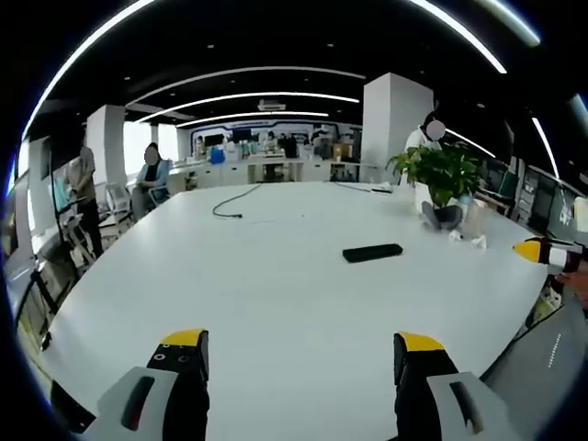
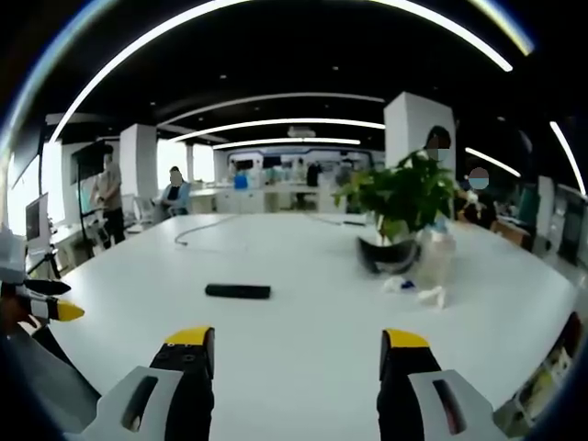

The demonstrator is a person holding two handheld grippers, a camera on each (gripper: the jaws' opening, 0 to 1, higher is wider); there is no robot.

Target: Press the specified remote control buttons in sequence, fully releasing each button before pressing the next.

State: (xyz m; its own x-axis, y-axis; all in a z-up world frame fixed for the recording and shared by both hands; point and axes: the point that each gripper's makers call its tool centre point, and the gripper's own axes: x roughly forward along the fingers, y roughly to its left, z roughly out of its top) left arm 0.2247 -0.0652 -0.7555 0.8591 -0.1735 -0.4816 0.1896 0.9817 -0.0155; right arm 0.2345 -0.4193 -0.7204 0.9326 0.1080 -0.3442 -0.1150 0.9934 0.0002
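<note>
Left gripper [image 1: 301,354]: held low over the white table [image 1: 276,276], level, pointing across the surface. Its two yellow-tipped jaws stand wide apart with nothing between them. In the left gripper view the black remote control [image 1: 372,252] lies flat on the table at 1 o'clock from the jaws, well apart from them. A potted plant [image 1: 441,179] stands beyond the remote at 2 o'clock. A black cable [image 1: 234,202] lies far off at 11 o'clock.

Right gripper [image 2: 299,354]: also low and level over the table, jaws wide apart and empty. In the right gripper view the remote control [image 2: 238,291] lies at 11 o'clock, well ahead of the jaw tips. The potted plant [image 2: 395,207] stands at 1 o'clock, with crumpled white wrappers [image 2: 418,292] just in front of it.

The yellow tip of the left gripper [image 2: 55,310] enters the right gripper view at 9 o'clock; the right gripper's tip [image 1: 537,250] enters the left gripper view at 3 o'clock. People [image 1: 152,175] are near the desks beyond the table.
</note>
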